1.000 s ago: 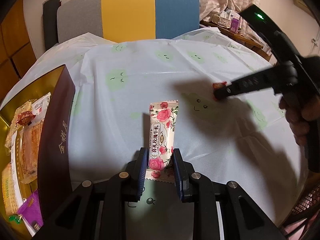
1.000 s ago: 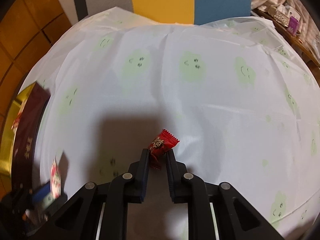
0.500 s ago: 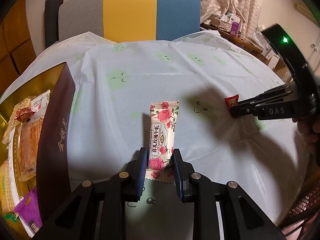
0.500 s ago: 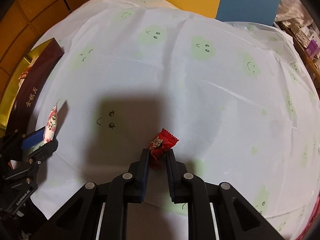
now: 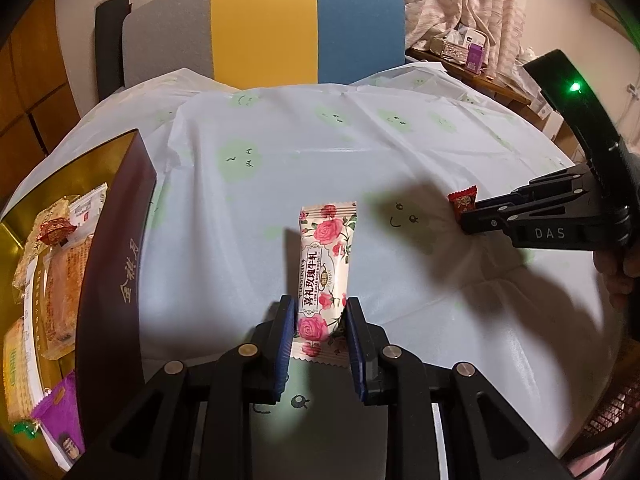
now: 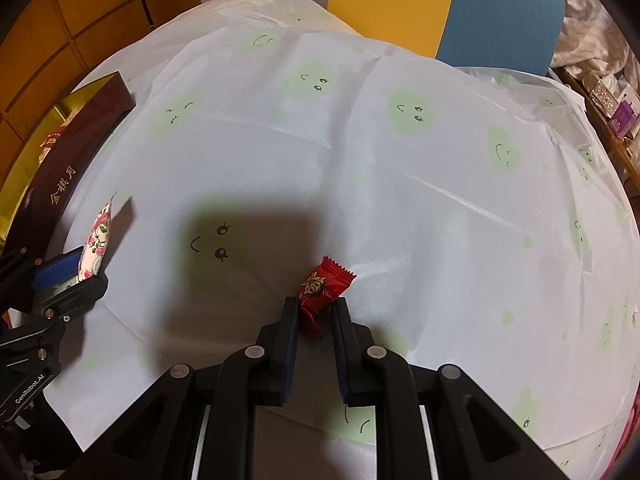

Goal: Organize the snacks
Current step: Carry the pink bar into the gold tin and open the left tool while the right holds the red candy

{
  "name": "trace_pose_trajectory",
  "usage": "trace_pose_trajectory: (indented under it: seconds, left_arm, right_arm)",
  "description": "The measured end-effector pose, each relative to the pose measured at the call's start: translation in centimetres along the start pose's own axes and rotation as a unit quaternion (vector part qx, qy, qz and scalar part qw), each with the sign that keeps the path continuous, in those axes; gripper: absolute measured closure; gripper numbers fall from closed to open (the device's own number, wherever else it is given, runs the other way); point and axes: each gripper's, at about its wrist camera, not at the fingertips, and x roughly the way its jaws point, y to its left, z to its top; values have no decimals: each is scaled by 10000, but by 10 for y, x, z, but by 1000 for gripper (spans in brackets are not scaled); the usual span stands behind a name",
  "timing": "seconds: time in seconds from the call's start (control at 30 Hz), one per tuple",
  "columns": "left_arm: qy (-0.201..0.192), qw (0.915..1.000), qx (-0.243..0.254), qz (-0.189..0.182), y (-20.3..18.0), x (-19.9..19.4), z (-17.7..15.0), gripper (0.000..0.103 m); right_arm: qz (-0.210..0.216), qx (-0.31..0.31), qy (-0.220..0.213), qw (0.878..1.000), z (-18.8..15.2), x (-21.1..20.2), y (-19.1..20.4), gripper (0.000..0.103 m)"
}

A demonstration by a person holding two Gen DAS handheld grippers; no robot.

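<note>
My left gripper (image 5: 320,308) is shut on a long white snack bar with pink roses (image 5: 325,258), held above the table and sticking out past the fingertips. In the right wrist view that same bar (image 6: 98,240) shows at the far left in the left gripper (image 6: 82,270). A small red wrapped candy (image 6: 320,290) is pinched in my right gripper (image 6: 316,306), which is shut on it. From the left wrist view the right gripper (image 5: 464,218) comes in from the right with the red candy (image 5: 462,202) at its tip. A dark maroon gift box (image 5: 108,264) with gold lining stands at the left.
The box (image 6: 60,168) holds several wrapped snacks (image 5: 56,276). A white tablecloth with green smiley faces (image 5: 320,152) covers the round table. A grey, yellow and blue chair back (image 5: 264,28) stands behind it. Small boxes sit on a side shelf (image 5: 464,50) at the back right.
The right gripper with the red candy has swung rightward and rolled, so the box and the left gripper appear farther in at its left. The left gripper and its bar have stayed put.
</note>
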Motion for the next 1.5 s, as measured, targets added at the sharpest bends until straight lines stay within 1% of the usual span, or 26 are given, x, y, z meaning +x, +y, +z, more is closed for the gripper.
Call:
trace_pose_trajectory:
  seconds: [0.1,0.3,0.37,0.6,1.0,1.3,1.4,1.5]
  left_arm:
    - [-17,10000,-93,-24,1,-1,1,79]
    - [-123,9999,-116,-18,0,-10,1,79]
    - [-180,9997,-134,-21,0,-15,3,79]
    - [-431,9989,-196,-59,1,-39,11,79]
    - [-844,9960,-300,-1,10,-79,19,79]
    - [-1065,9929,-523,85,29,-105,20,79]
    - [-1099,9916,-675,110,41,-112,18,79]
    - [-1109,9891,-958,120,62,-117,15,79]
  right_arm:
    - [-29,-26,-20,10000,2,1,5,87]
    - [-67,-59,-48,9999,2,3,10,87]
    - [-82,-79,-54,9999,11,8,5,87]
    - [-126,-121,-78,9998,9,7,6,87]
    - [-176,-158,-103,9997,5,4,13,87]
    - [-180,-164,-105,9996,5,4,12,87]
    - [-183,-164,-109,9996,5,3,12,87]
    - [-185,-164,-112,9996,5,3,12,87]
